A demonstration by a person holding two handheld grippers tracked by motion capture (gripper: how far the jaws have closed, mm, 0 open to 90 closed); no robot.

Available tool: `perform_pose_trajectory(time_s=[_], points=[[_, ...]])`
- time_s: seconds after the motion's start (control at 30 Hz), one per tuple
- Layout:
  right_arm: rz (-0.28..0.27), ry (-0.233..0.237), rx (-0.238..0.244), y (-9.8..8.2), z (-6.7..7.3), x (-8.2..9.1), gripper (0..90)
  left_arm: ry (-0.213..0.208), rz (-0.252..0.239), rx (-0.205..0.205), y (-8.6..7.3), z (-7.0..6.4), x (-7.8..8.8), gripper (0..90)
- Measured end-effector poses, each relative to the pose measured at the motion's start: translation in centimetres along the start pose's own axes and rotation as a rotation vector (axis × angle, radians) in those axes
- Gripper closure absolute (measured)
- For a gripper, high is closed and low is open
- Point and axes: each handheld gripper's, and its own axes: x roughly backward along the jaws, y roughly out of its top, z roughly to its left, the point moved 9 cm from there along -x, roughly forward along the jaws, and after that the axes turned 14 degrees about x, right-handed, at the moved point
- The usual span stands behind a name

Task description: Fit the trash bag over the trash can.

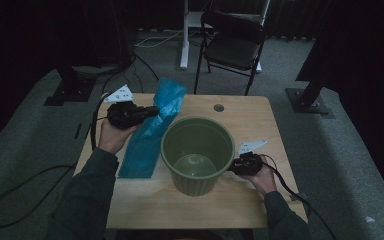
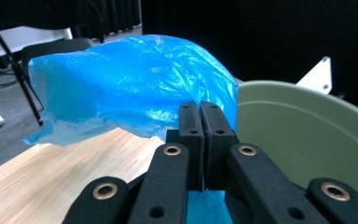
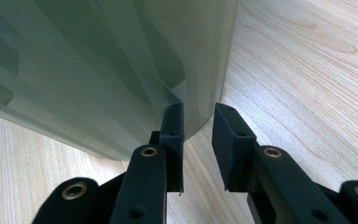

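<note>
Nearest, at five o'clock on the bench (image 1: 145, 200), the right hand-held gripper (image 1: 236, 166) sits beside the green pot (image 1: 198, 152), its jaws apart with nothing clamped between them; one jaw is right against the pot's ribbed wall near the base. The pot stands upright at the bench's centre. Farther off, at ten o'clock, the left hand-held gripper (image 1: 150, 113) has its jaws clamped together on the blue plastic bag (image 1: 152, 127), whose lower end lies on the bench just left of the pot.
</note>
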Motion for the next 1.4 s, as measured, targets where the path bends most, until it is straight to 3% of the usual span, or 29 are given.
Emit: perform_pose_trajectory(time_s=[0.63,1.4], points=[[0.001,0.005,0.001,0.0,0.0,-0.1,73.8,-0.098,-0.009,-0.047,2.3,-4.4,-1.9,88.1],[-0.003,0.011,0.000,0.0,0.0,-0.1,74.5,-0.227,0.000,-0.092,3.9,-10.4,-6.4,88.1]])
